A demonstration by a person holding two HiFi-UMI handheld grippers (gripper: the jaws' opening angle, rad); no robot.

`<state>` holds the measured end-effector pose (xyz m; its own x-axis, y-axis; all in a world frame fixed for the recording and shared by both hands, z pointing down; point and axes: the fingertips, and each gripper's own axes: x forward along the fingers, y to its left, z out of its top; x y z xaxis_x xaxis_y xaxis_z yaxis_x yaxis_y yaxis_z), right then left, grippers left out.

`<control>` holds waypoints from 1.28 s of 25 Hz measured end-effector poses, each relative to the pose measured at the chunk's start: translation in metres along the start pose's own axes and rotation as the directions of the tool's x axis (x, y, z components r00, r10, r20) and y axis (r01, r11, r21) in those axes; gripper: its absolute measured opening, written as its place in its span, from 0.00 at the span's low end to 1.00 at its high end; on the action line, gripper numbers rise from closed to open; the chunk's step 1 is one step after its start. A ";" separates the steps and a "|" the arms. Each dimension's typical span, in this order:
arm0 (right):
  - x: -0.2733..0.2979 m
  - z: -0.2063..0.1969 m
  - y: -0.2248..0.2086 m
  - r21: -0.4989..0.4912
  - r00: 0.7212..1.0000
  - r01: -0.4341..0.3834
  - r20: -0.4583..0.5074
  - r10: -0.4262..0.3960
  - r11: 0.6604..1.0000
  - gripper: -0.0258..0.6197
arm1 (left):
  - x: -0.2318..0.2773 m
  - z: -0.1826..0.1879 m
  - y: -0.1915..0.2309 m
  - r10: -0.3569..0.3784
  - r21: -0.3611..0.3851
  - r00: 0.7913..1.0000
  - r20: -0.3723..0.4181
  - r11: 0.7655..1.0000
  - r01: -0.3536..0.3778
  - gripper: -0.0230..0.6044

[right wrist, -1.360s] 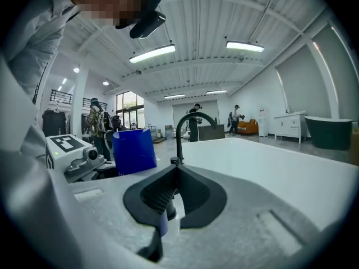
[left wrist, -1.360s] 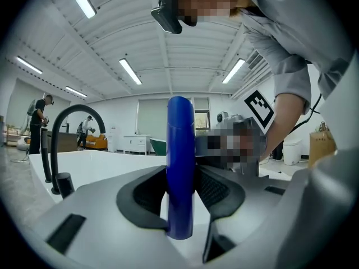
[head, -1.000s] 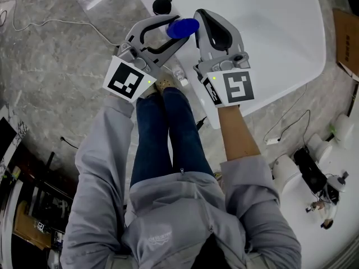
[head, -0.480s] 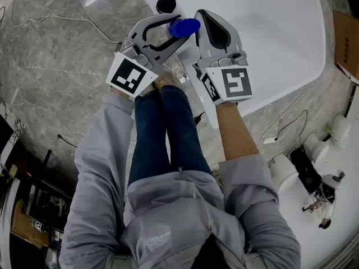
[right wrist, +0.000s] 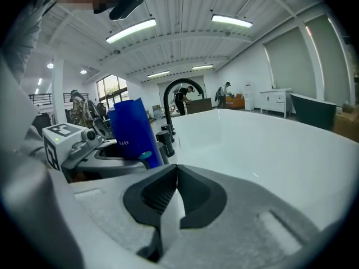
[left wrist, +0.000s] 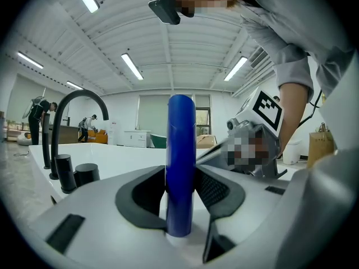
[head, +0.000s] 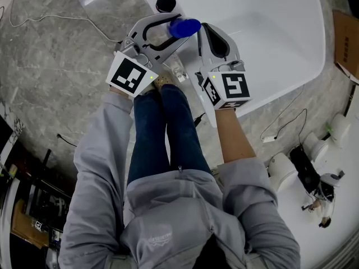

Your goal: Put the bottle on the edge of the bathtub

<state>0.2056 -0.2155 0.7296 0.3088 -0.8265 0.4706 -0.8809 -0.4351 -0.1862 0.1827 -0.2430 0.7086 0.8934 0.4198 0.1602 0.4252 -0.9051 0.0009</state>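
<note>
Now we are clamping the blue bottle (head: 184, 27) roughly upright in our left gripper (head: 175, 31), holding it at upper centre, about over the bathtub (head: 291, 49) rim beside the black faucet (head: 166, 3), presumably for setting down. Our right gripper (head: 205, 29) is hovering alongside, jaws pressed together, empty. The tub is showing nothing inside; the opaque bottle is hiding its contents.

Both arms reach forward side by side. The left arm, in a grey sleeve (head: 95, 150), carries the grey left hand-held gripper (head: 177, 30). Seen from the head view it angles toward one o'clock, and its jaws are clamped on a blue plastic bottle (head: 185, 27). The right forearm (head: 233, 142), bare below the elbow, holds the right hand-held gripper (head: 205, 31). That one points toward eleven o'clock and tilts downward, its jaws pressed together with nothing between them.
</note>
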 end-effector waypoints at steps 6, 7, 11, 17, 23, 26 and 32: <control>-0.006 0.002 0.007 0.002 1.000 -0.016 0.008 0.016 1.000 0.04 | 0.002 -0.006 -0.002 -0.008 -0.002 1.000 -0.029 1.000 0.008 0.38; -0.009 0.003 0.009 0.002 1.000 -0.017 0.007 0.017 1.000 0.04 | -0.001 -0.005 -0.002 -0.001 -0.014 1.000 -0.027 1.000 0.001 0.40; -0.020 0.003 0.014 0.009 1.000 -0.016 0.004 0.016 1.000 0.04 | -0.016 -0.003 0.005 0.068 -0.106 0.997 -0.022 0.992 -0.070 0.42; -0.038 0.004 0.017 0.024 1.000 0.001 -0.007 -0.001 1.000 0.04 | -0.045 -0.007 0.005 0.151 -0.168 0.985 -0.084 0.972 -0.163 0.42; -0.062 0.032 0.036 0.033 1.000 0.002 0.025 -0.003 0.999 0.04 | -0.089 0.029 0.009 0.299 -0.260 0.950 -0.088 0.914 -0.311 0.09; -0.078 0.055 0.047 0.015 0.999 -0.002 0.054 0.001 1.000 0.04 | -0.107 0.059 0.006 0.345 -0.270 0.936 -0.069 0.897 -0.350 0.06; -0.132 0.111 0.064 -0.018 0.994 0.025 0.103 -0.023 1.000 0.04 | -0.141 0.130 -0.020 0.423 -0.310 0.904 -0.056 0.854 -0.419 0.04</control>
<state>0.1485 -0.1736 0.5600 0.3640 -0.8487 0.3837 -0.8792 -0.4491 -0.1593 0.0669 -0.2754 0.5573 0.9797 -0.0071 0.2004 -0.0561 -0.9692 0.2399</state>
